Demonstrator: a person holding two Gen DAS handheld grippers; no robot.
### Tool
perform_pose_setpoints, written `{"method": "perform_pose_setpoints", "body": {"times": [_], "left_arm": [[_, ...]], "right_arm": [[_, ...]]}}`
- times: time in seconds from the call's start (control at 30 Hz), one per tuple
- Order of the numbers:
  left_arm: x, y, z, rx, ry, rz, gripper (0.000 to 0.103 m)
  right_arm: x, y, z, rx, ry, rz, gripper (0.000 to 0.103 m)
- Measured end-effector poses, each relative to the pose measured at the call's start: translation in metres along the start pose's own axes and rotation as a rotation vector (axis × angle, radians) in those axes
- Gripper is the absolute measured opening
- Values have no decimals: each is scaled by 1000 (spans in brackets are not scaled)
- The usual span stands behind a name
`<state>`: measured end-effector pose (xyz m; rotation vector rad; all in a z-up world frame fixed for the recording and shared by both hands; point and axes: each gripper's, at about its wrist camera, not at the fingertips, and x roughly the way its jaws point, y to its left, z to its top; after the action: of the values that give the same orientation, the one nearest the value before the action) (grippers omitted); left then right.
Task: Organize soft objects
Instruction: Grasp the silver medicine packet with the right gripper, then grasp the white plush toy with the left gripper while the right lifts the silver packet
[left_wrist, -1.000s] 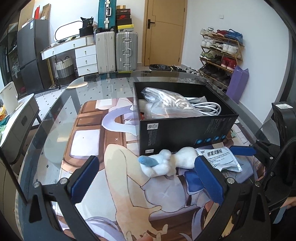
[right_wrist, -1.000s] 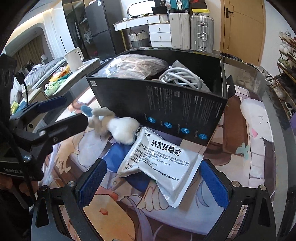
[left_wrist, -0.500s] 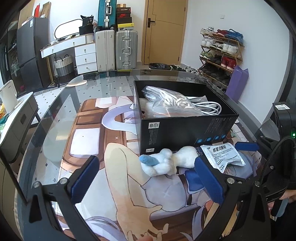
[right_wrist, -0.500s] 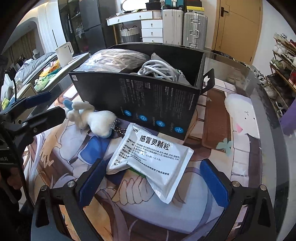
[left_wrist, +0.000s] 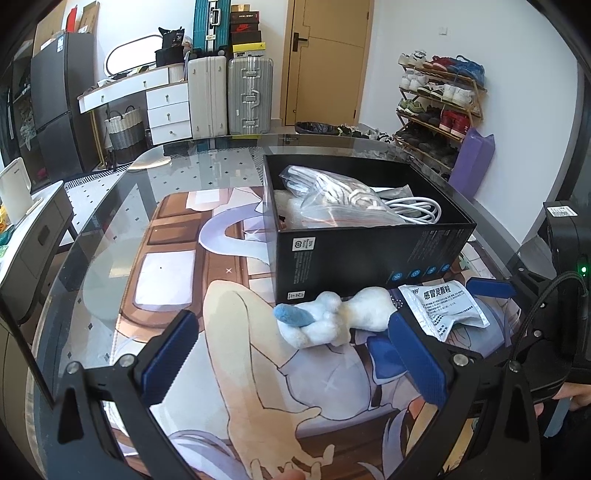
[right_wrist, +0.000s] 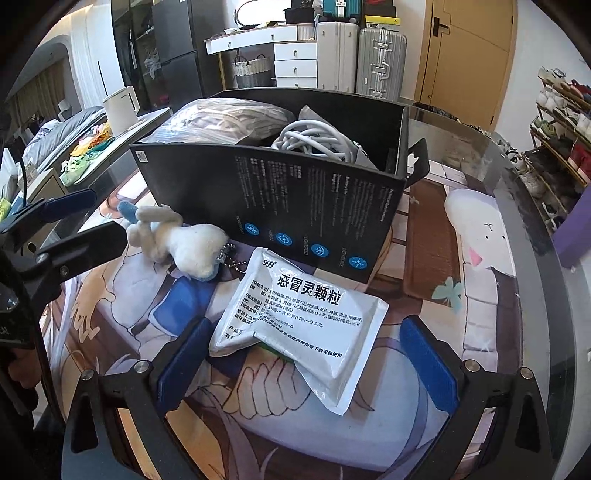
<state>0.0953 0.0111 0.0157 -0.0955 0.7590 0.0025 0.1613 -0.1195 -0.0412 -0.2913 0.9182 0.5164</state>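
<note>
A white plush toy with a blue tip (left_wrist: 332, 317) (right_wrist: 177, 240) lies on the printed mat in front of a black open box (left_wrist: 369, 254) (right_wrist: 295, 195). A white medicine sachet (left_wrist: 439, 306) (right_wrist: 303, 325) lies beside the plush. The box holds a clear bag of soft items (left_wrist: 332, 199) (right_wrist: 225, 122) and a white cable (left_wrist: 417, 210) (right_wrist: 314, 140). My left gripper (left_wrist: 295, 354) is open and empty, just short of the plush. My right gripper (right_wrist: 306, 362) is open, its jaws standing either side of the sachet's near end.
The glass table (left_wrist: 110, 206) carries the printed mat (left_wrist: 170, 266). Beyond it stand suitcases (left_wrist: 247, 96), white drawers (left_wrist: 170, 110), a door (left_wrist: 325, 62) and a shoe rack (left_wrist: 439, 103). A white kettle (right_wrist: 122, 107) stands on a side unit to the left.
The right gripper has swung a little, so the box and sachet shift in its view. The left gripper has held nearly still. Both stay open.
</note>
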Motion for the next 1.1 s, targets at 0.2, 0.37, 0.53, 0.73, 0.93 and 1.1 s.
{"method": "perform_pose_setpoints", "body": {"times": [0.2,0.37,0.53,0.73,0.93,1.1], "left_arm": [[1,1,0,-2,3,-4,103],[2,0,-1,-2,5,-11,103],[3,-2,-3,4,12,-16,103],[3,-2,-2,-3,16,-22,103],[4,1,-2,-12,21,-30,103],[6,-1,-3,-17,31,-40,103]], "right_arm": [[-4,-1,-1,-14,-10,6,88],[-8,-1,-2,-32,-15,18,69],[-11,1,-2,-59,-15,32,57],[-19,1,-4,-70,-26,53,52],[-40,3,0,-82,-77,69,52],[-65,7,2,-98,-143,75,52]]}}
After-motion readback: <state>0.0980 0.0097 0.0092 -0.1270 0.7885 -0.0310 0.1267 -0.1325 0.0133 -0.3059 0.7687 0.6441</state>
